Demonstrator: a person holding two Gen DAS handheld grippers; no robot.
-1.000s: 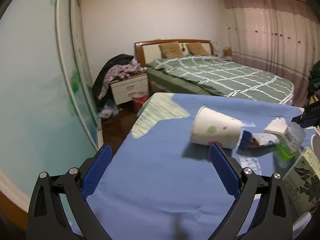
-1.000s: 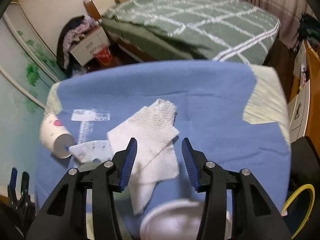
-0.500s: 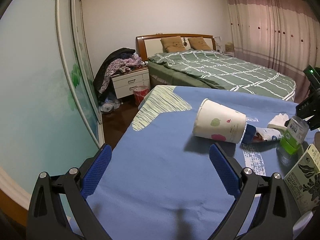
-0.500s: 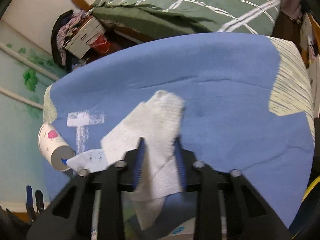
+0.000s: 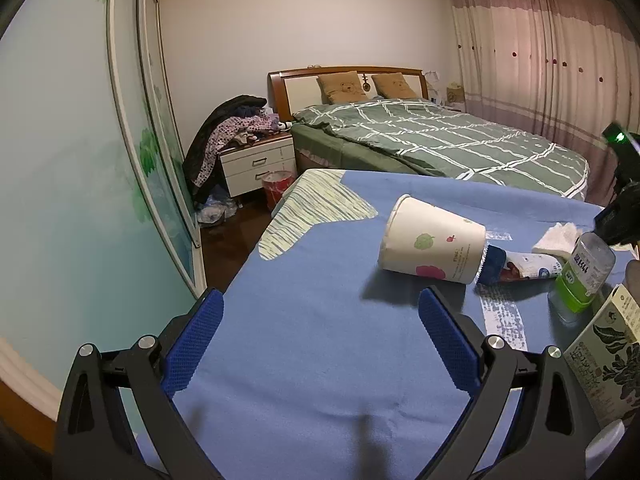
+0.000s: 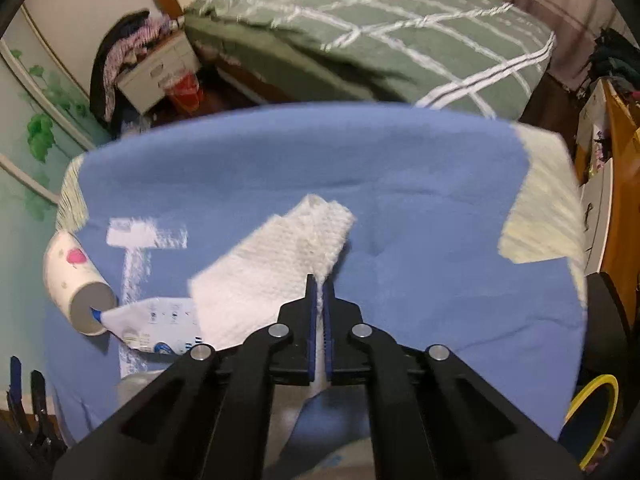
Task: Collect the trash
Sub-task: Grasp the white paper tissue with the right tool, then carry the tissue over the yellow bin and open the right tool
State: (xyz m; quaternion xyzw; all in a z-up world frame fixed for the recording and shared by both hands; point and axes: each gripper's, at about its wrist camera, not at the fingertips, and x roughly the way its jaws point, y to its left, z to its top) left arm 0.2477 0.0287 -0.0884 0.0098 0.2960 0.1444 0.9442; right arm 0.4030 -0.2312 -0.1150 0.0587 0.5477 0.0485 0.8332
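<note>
My right gripper (image 6: 319, 284) is shut on a white paper towel (image 6: 276, 256) that spreads over the blue cloth; the sheet is pinched between the blue pads. The same paper towel (image 5: 558, 236) shows at the far right of the left wrist view. A paper cup (image 5: 432, 240) printed with fruit lies on its side, and the paper cup (image 6: 76, 280) is at the left of the right wrist view. A crumpled wrapper (image 5: 528, 268) pokes from its mouth. My left gripper (image 5: 320, 316) is open above bare cloth, nearer to me than the cup, with nothing between its fingers.
A small plastic bottle (image 5: 584, 276) with a green label and a printed carton (image 5: 608, 356) stand at the right. The table (image 5: 320, 360) wears a blue cloth. A green bed (image 5: 440, 140), a nightstand (image 5: 256, 164) and a red bin (image 5: 276, 188) lie beyond. A yellow-rimmed bin (image 6: 592, 416) sits low right.
The right gripper's jaws closed from well apart onto the paper towel, which now lifts and bunches at the pinch. The left gripper stayed open; its view tilted up slightly.
</note>
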